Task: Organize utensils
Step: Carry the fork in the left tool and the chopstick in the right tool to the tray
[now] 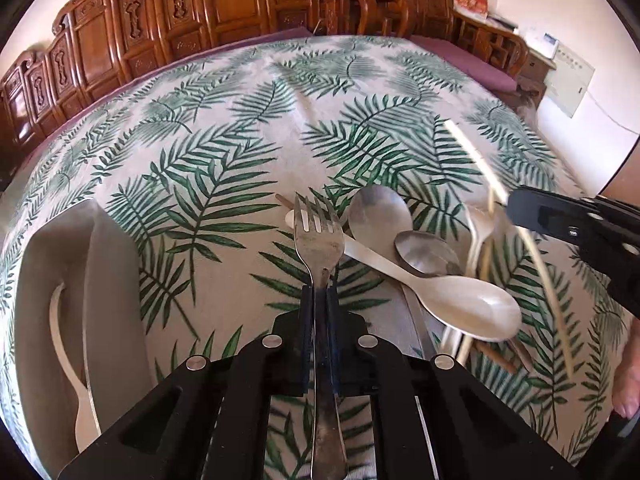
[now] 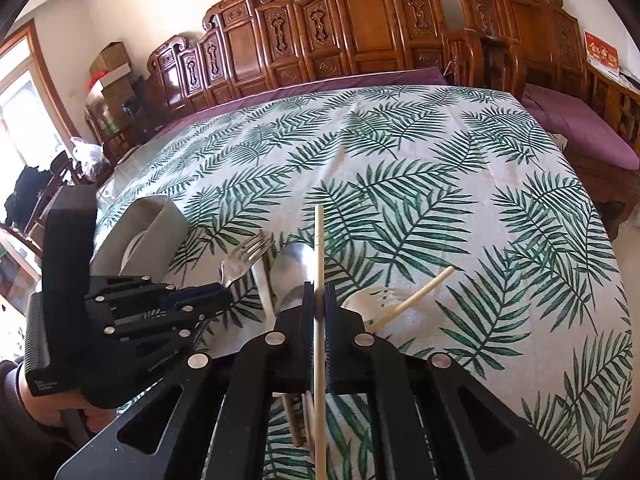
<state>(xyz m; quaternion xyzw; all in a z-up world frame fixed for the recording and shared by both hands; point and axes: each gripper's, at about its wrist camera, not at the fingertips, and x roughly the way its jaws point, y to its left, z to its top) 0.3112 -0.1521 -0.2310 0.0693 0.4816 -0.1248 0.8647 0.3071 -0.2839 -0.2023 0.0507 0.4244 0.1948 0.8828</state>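
Gripping a steel fork (image 1: 320, 240) by its neck, the left gripper (image 1: 320, 300) has its jaws closed tight on the metal, tines pointing away over the table. The fork is worn and dull, its handle running back under the gripper body. The right gripper (image 2: 319, 304) is likewise clamped on a pale chopstick (image 2: 319, 264), which stands up past the jaws.

Just right of the fork lies a heap of utensils: a white plastic spoon (image 1: 472, 312), two steel spoons (image 1: 380, 216) and a white plastic fork (image 2: 368, 300), overlapping so that their handles are hard to sort out. A second chopstick (image 2: 416, 296) leans across the heap. At near left, a grey holder (image 1: 60, 280) is cut off by the frame; a white utensil (image 1: 68, 360) rests inside.

A leaf-print tablecloth (image 1: 224, 128) covers the table, with carved wooden chairs (image 2: 360, 20) along the far side.
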